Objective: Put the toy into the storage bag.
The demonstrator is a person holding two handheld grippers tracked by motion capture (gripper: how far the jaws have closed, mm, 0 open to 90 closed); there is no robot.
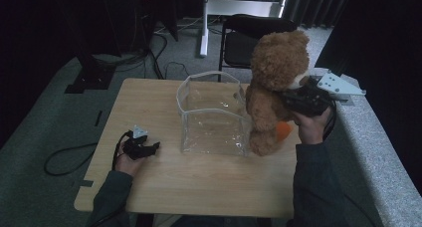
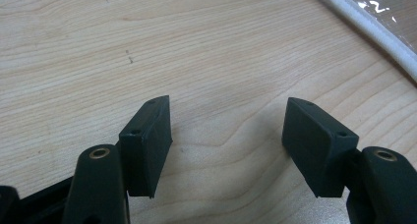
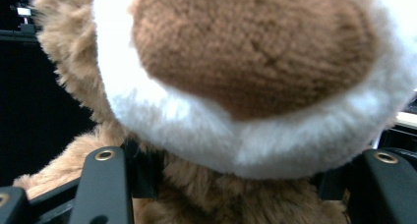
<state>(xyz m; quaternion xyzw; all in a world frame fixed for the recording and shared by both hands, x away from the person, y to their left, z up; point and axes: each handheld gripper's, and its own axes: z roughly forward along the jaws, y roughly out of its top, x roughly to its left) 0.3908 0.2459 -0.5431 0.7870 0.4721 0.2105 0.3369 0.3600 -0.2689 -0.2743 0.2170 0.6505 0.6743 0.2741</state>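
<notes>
Holding the bear [image 1: 271,92] upright at the right side of the table [image 1: 199,182], the right gripper [image 1: 298,100] has it pinched at the neck, just under the muzzle. In the right gripper view the jaws sink into the fur on either side of the throat, pads pressed in and partly hidden by pile. The bear's feet rest on or hang just above the tabletop, touching the right wall of the bag [image 1: 214,117]; which of the two I cannot tell.

Progress, as a judgement: the work looks like bagging the bear. Grasp made, bear brought beside the bag; still to do is lifting it over the rim and lowering it inside. The bag holds nothing yet.

Materials: bear is plush, tan shaggy fur, white fleecy muzzle with a brown knitted-looking nose patch [image 3: 255,47], an orange foot pad [image 1: 282,131]. Bulky, soft, will give under the grip. Bag is clear, glossy plastic, box-shaped, open at the top, with white piping along the edges; walls look floppy.

Left gripper [image 2: 226,140] rests on the near left of the pale wood-grain table, jaws spread, nothing between them.
</notes>
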